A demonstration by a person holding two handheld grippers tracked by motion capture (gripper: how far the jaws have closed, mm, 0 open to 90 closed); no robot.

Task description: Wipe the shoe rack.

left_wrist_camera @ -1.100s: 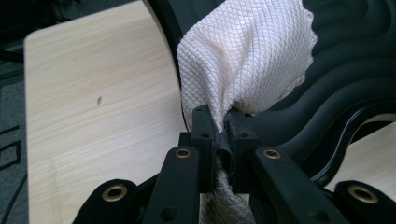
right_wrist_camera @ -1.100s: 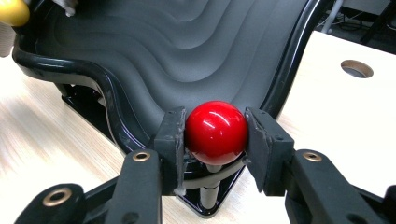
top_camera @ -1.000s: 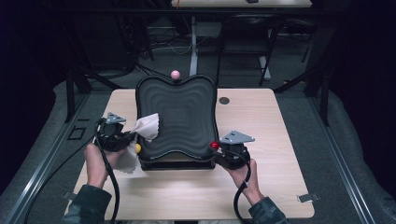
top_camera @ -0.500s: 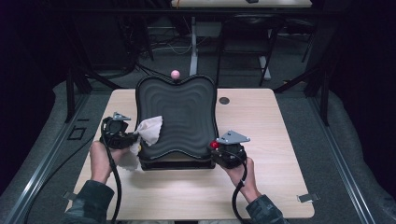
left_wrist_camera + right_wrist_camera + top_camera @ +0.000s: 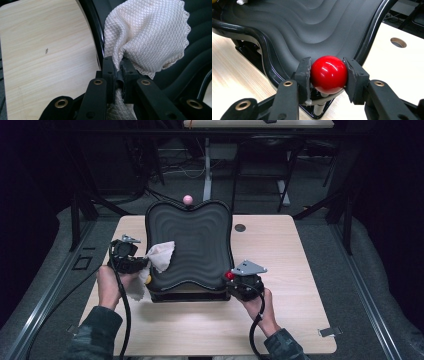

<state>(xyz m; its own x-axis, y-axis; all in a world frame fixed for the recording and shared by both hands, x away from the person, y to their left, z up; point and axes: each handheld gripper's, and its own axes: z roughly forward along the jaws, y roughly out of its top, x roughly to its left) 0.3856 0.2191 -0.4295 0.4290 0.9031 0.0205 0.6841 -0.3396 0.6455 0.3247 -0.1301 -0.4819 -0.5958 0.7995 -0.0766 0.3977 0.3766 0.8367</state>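
Cloth advanced onto tray surface

Cloth point(image 5: 161, 256) position has changed over the last second: it sat at the left rim of the black tray point(image 5: 192, 240) and now lies a little farther in, draped over the ridged surface near that rim. The left tongs point(image 5: 142, 262) are clamped on a gathered fold of it. This points to a wiping stroke in progress across the tray, with most of the surface not yet covered.

The right tongs point(image 5: 231, 276) are clamped on the red ball point(image 5: 329, 74) at the near right corner of the tray, and this grip looks unchanged, so the right hand is judged to be steadying the tray while the left wipes.

Count:
- Trays: one, on its dark base at the middle of the desk point(image 5: 290, 265).
- Cloths: one.
- Balls: one red, one pink point(image 5: 188, 199) at the far edge; a yellow one point(image 5: 148, 279) possibly sits at the near left corner, partly hidden.
- Tongs: two.
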